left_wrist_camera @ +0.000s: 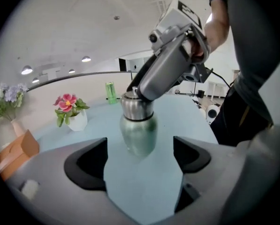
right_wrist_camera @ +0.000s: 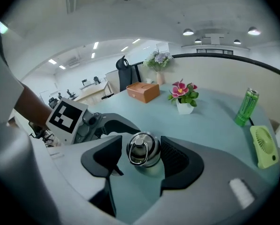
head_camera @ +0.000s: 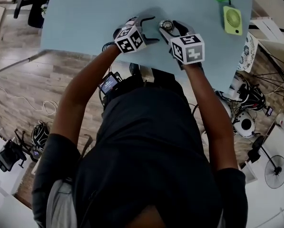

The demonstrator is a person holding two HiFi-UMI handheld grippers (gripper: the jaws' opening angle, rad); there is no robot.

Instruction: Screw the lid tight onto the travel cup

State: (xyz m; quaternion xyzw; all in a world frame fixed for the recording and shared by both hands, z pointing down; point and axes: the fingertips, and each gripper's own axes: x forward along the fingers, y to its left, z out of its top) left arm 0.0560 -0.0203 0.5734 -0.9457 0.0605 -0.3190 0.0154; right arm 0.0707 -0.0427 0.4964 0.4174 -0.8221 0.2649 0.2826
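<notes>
Head view first: travel cup (head_camera: 166,27) stands on the pale blue counter (head_camera: 84,18) near its close edge, with the right tool (head_camera: 167,26) reaching over its top and the left tool (head_camera: 150,30) just beside it. Left gripper view next: the left tool's jaws stand wide apart with nothing between the pads; the cup's steel body sits on the counter beyond them, untouched, while the right tool comes down onto the lid (left_wrist_camera: 136,104) from above. Right gripper view last: the lid, ring handle up, sits between the right tool's two pads, which hug it on either side, so I read that tool as closed on the lid (the near-side pad may be only just touching). My worry is that the body is free. If I twist the lid now, I expect the whole cup to spin or skate on the smooth counter instead of tightening, or to tip under the slanted push from above. A weak bite on the rounded lid could also slip.
</notes>
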